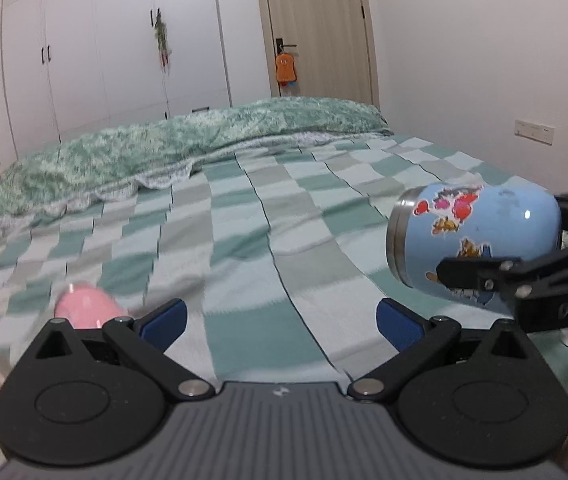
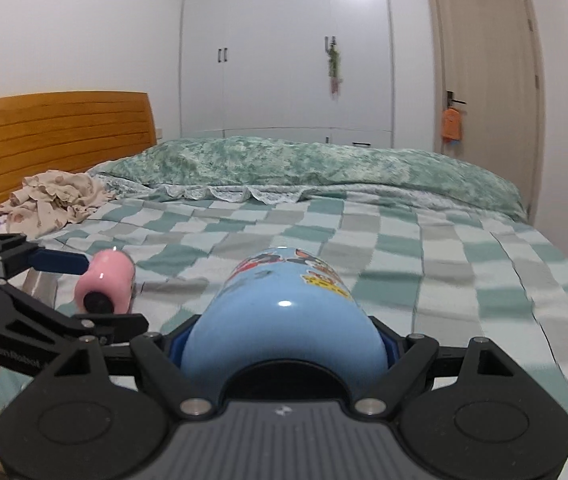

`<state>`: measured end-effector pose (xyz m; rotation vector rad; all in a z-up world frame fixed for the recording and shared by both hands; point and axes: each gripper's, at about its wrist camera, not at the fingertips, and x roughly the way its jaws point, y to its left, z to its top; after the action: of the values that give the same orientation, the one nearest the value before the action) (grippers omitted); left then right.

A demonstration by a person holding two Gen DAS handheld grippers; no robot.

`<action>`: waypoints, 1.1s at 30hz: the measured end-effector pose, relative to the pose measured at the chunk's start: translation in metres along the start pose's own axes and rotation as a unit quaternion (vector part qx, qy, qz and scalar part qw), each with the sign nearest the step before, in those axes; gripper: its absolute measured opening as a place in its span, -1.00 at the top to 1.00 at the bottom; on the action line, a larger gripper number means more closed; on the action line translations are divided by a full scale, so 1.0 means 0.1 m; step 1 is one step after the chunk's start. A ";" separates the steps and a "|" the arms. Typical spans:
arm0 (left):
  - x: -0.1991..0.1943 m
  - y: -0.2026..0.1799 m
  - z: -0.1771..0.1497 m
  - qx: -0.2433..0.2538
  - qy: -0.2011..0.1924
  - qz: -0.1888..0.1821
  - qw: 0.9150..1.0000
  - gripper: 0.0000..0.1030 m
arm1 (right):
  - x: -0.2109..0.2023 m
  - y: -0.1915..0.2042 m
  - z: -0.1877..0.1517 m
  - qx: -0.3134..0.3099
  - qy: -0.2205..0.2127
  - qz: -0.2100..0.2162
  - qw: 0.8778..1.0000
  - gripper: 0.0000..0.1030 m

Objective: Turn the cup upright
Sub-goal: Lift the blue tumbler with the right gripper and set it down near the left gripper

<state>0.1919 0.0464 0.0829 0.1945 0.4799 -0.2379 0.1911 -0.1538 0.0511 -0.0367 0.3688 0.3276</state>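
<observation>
Above checkered bedding (image 1: 244, 216), right gripper (image 2: 284, 344) clamps sideways sticker-covered blue cup (image 1: 475, 240); left gripper (image 1: 282, 320) wide.

Blue cup (image 1: 479, 236) with cartoon stickers, steel rim: on its side, right of frame, apparently lifted above checkered bedspread, mouth facing left.

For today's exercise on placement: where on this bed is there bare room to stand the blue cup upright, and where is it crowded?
Free: the checked blanket ahead of the blue cup, bordered by the green quilt at the far side.
Crowded: the left, where the pink cup lies by the open left gripper and crumpled beige cloth sits near the headboard.
</observation>
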 end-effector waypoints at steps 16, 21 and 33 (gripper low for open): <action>-0.37 -0.49 -0.57 -0.046 0.037 0.015 0.998 -1.00 | -0.23 0.03 -0.99 -0.010 0.027 -0.072 0.997 -0.62; -0.40 -0.55 -0.54 -0.040 0.032 0.017 0.999 -1.00 | -0.24 0.02 -1.03 -0.004 0.025 -0.072 0.997 -0.62; -0.53 -0.64 -0.44 -0.035 0.029 0.020 0.999 -1.00 | -0.71 -0.25 -0.75 0.026 -0.019 -0.022 0.999 -1.00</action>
<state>0.1101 0.0050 0.0612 0.1422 0.5414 -0.1763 0.1107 -0.2062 0.0056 0.0128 0.3377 0.2750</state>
